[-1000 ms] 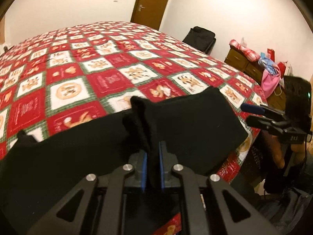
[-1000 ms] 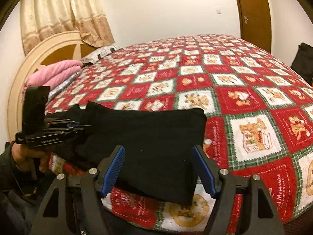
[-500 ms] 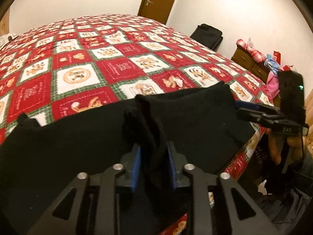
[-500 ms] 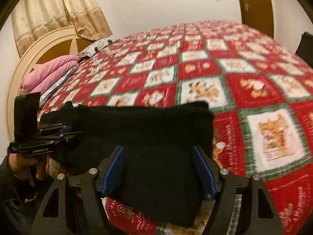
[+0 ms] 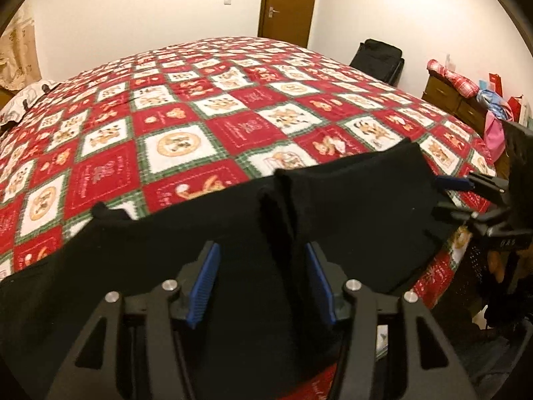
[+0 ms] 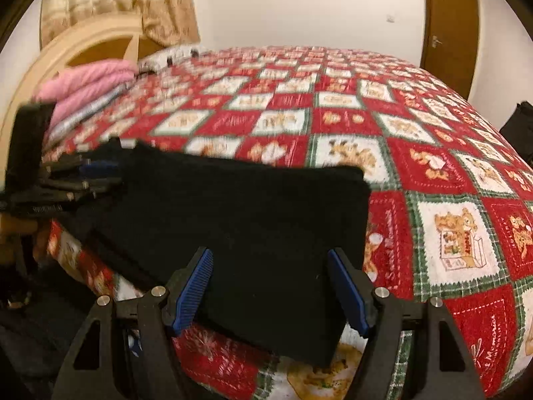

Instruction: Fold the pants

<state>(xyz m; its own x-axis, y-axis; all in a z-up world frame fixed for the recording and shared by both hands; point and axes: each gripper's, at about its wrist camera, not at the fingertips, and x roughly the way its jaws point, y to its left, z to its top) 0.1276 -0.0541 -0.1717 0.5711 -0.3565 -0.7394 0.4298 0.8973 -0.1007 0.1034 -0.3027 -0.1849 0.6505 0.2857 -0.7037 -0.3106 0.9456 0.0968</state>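
Black pants [image 5: 349,206] on the red patchwork bedspread [image 5: 233,126]; both grippers' fingers [image 5: 203,280] released, left just spreading.

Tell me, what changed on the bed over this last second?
The left tongs have just been opening, letting go of the raised fold of the black pants, which stands loose between them. The right tongs stayed open over the folded end; the bedspread did not shift.

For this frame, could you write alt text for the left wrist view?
Left claw open over black pants, a raised ridge of cloth between its blue pads, untouched. The pants lie on a red checked bedspread; the right claw reaches in at the right edge.
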